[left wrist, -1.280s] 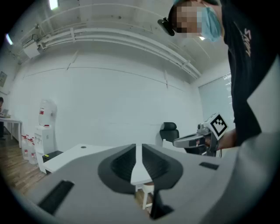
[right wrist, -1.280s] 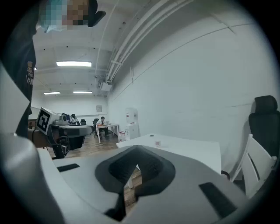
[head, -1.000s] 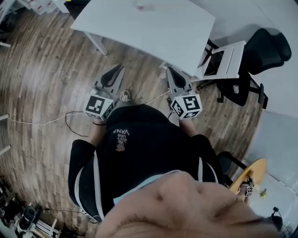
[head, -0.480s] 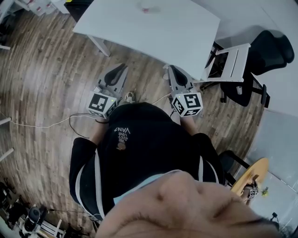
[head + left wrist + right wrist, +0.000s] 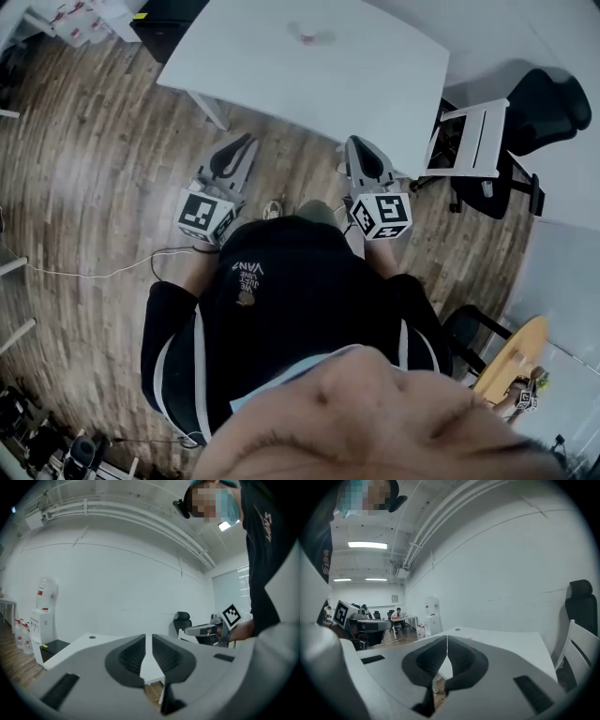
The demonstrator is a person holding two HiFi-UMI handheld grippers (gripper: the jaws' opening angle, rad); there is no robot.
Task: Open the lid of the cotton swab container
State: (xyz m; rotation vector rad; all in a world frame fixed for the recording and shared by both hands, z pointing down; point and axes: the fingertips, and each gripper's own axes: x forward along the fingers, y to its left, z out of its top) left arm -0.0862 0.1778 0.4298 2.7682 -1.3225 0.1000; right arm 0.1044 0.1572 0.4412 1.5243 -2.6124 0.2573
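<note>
Closest to me, the black shirt of the person carrying the rig fills the lower head view. Just ahead of it both grippers are held up over the wood floor, pointing toward the table. The left gripper has its jaws pressed together with only a hairline slit showing in the left gripper view, and nothing is between them. The right gripper is closed the same way, pads meeting and empty. A thin cable trails across the floor to the left.

Beyond the jaw tips stands the white table. The cotton swab container sits on its far part, a small pale thing with a reddish touch, too small for me to read its lid. It is well apart from both grippers.

To the right of the table are a white chair and a black office chair. A water dispenser stands by the far wall.
</note>
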